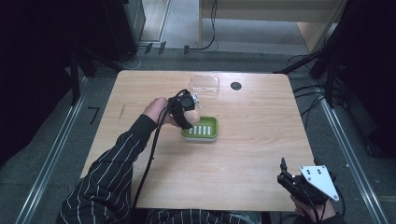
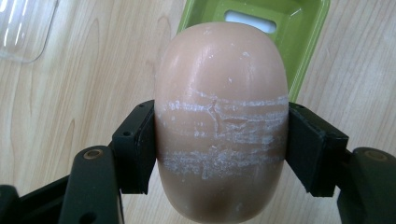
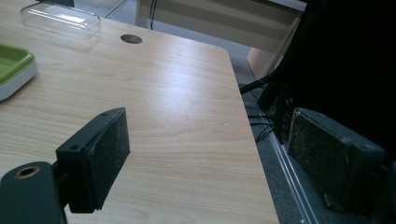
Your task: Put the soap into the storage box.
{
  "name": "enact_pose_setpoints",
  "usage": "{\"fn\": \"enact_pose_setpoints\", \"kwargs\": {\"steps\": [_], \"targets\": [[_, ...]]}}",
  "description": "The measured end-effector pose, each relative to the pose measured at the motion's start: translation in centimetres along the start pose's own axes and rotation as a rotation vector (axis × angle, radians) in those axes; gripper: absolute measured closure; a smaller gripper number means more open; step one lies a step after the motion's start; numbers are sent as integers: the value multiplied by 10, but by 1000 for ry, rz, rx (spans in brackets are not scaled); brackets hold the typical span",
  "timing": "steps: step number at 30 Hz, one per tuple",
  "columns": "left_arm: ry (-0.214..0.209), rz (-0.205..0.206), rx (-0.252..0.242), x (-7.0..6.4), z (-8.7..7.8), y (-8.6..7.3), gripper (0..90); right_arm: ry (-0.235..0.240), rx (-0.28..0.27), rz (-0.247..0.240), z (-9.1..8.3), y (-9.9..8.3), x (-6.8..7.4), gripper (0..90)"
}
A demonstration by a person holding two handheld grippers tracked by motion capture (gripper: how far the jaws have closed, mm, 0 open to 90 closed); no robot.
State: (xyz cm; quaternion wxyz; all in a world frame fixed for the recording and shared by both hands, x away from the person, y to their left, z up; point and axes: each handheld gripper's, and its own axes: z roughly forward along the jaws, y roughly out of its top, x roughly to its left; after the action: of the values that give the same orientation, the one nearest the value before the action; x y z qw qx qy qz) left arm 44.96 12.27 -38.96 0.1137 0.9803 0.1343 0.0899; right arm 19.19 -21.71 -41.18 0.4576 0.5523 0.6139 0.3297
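A peach-coloured oval soap bar (image 2: 219,121), scratched white across its middle, is clamped between the two black jaws of my left gripper (image 2: 219,147). It hangs over the near-left edge of a green slotted soap dish (image 2: 306,37). From above, my left gripper (image 1: 190,108) and the soap (image 1: 191,115) sit at the left end of the green dish (image 1: 203,128) in the table's middle. My right gripper (image 1: 286,176) is at the table's near right corner, open, with nothing between its fingers (image 3: 100,154).
A clear plastic lid (image 1: 205,85) lies at the far middle of the wooden table (image 1: 252,149), beside a round cable hole (image 1: 236,86). In the right gripper view the clear lid (image 3: 60,18), dish corner (image 3: 14,65) and table's right edge appear, with cables on the floor beyond.
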Motion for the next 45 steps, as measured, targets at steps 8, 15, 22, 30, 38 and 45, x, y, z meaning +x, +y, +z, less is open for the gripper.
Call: {"fn": "enact_pose_setpoints", "kwargs": {"steps": [8, 15, 22, 30, 38, 45], "targets": [[-7, 37, -2, -1, 7, 8, 336, -7, 4, 10, -2, -1, -2, 136], [-6, 62, -12, -2, 12, 12, 336, -10, 5, 8, -2, -1, -2, 136], [-4, 77, -12, -2, 16, 16, 336, -13, 6, 8, -2, -2, -2, 136], [4, 96, -35, -3, 18, 19, 336, -20, 9, 6, -4, -3, -3, 136], [-12, 114, -25, -3, 26, 23, 336, -21, 13, 7, -5, -3, -3, 136], [-9, 124, -44, -4, 32, 25, 335, -23, 12, 7, -5, -3, -4, 136]]}}
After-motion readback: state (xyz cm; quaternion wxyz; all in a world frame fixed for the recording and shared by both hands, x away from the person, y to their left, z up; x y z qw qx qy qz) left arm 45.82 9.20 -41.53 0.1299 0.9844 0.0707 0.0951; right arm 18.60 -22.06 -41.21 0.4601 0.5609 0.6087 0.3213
